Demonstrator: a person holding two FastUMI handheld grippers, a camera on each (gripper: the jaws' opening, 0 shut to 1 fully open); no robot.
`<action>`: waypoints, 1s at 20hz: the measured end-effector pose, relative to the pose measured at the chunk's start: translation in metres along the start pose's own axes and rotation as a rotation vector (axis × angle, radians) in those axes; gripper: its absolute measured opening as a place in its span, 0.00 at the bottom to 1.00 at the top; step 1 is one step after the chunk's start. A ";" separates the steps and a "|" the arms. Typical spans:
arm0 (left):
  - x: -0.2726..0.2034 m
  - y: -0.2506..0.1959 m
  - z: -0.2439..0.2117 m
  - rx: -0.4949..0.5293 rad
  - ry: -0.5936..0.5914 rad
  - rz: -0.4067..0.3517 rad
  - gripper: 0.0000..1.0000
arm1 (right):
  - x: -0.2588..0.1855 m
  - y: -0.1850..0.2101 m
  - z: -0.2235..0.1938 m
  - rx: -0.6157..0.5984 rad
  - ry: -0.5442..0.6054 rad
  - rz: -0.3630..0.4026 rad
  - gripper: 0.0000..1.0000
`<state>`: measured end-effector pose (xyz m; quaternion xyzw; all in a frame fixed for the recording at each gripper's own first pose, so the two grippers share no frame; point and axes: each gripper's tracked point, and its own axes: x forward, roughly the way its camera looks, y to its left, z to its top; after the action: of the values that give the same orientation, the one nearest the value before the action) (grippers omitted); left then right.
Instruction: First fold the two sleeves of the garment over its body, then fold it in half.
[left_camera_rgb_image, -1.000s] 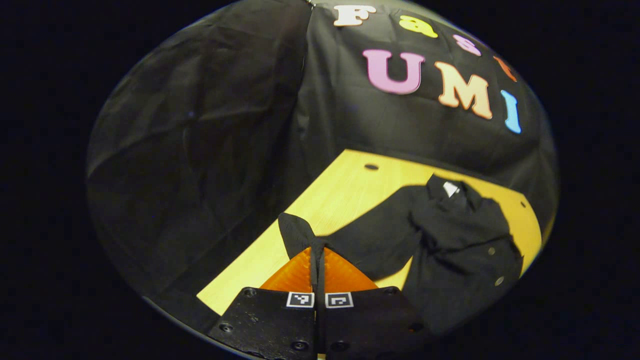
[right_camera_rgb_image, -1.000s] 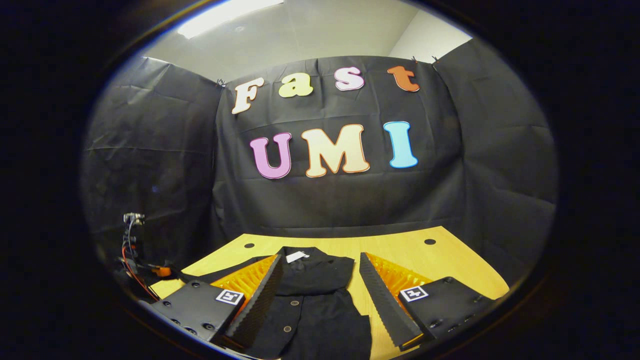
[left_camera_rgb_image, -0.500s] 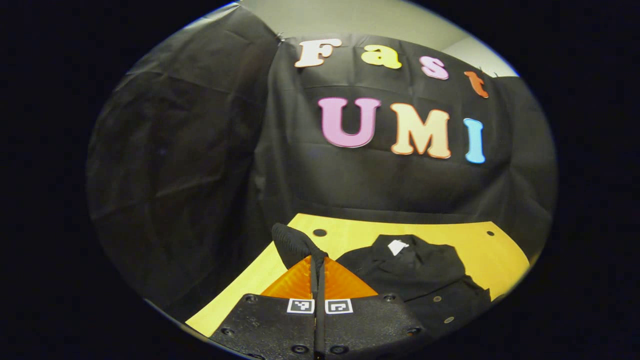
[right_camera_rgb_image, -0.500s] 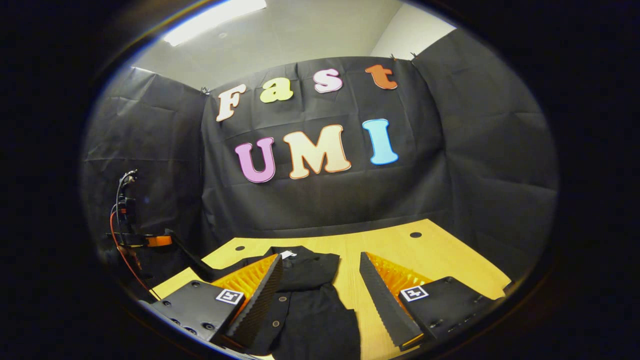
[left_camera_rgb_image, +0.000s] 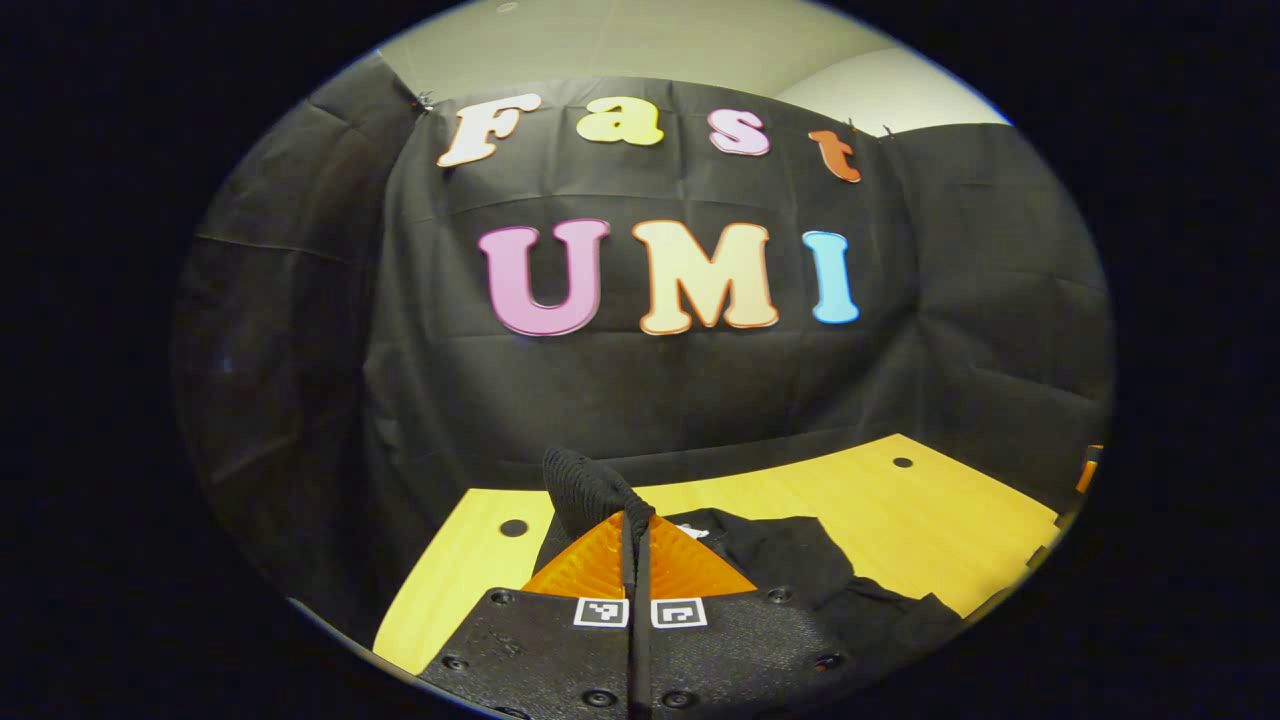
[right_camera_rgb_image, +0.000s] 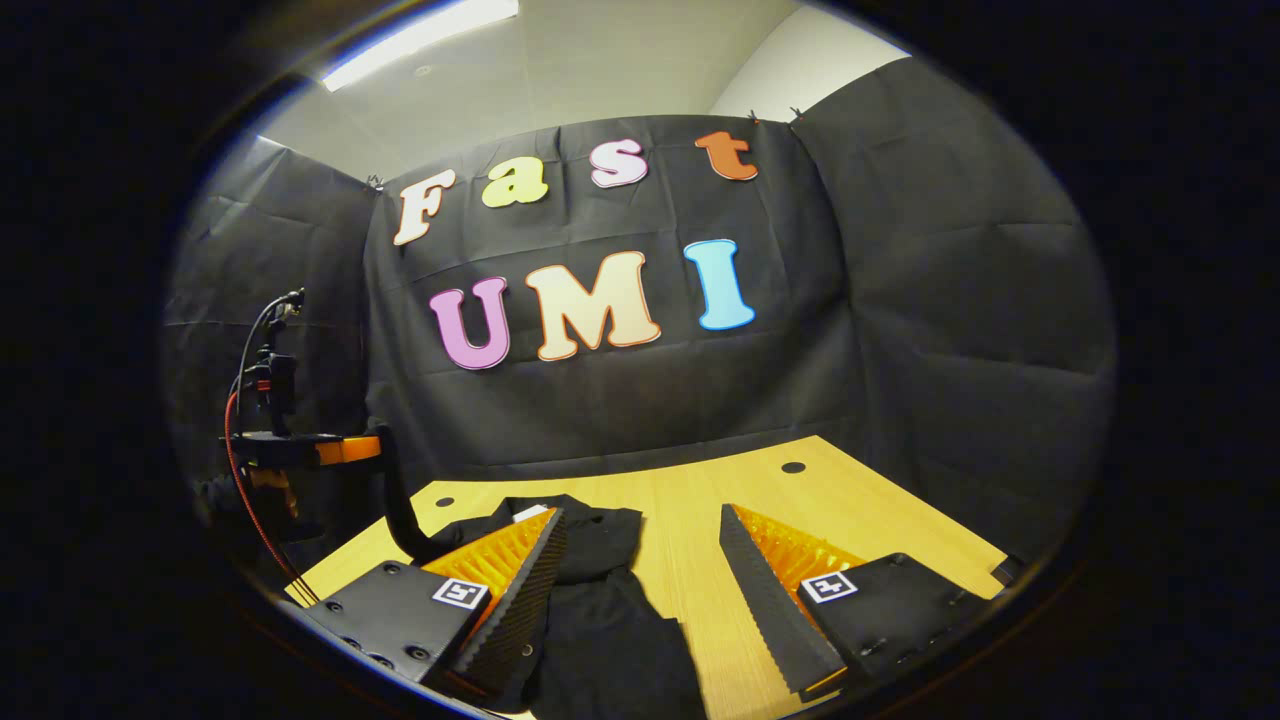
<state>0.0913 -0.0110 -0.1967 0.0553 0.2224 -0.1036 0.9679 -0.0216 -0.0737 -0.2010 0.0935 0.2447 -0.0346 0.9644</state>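
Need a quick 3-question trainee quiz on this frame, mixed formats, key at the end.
1. True or false: the left gripper is shut on the sleeve of the black garment.
2. The right gripper has its fingers: A) shut on the collar B) open above the garment C) pressed flat on the table.
3. Fill in: the held sleeve is lifted ___ the table.

Key: 1 true; 2 B; 3 above.

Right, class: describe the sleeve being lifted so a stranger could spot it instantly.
Start at the yellow wooden table, then find the black garment lying on it. The sleeve is the one strip raised off the table, pinched in the left gripper.
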 end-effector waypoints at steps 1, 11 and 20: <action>0.009 -0.011 -0.001 0.006 0.005 -0.029 0.00 | -0.001 -0.005 0.000 0.007 -0.001 -0.019 0.98; 0.087 -0.114 -0.054 0.063 0.169 -0.223 0.00 | -0.005 -0.041 0.000 0.029 0.022 -0.164 0.97; 0.117 -0.162 -0.082 0.113 0.233 -0.312 0.31 | 0.015 -0.041 -0.002 0.002 0.061 -0.196 0.97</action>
<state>0.1234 -0.1763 -0.3319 0.0860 0.3325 -0.2573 0.9032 -0.0138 -0.1141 -0.2164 0.0713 0.2818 -0.1263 0.9484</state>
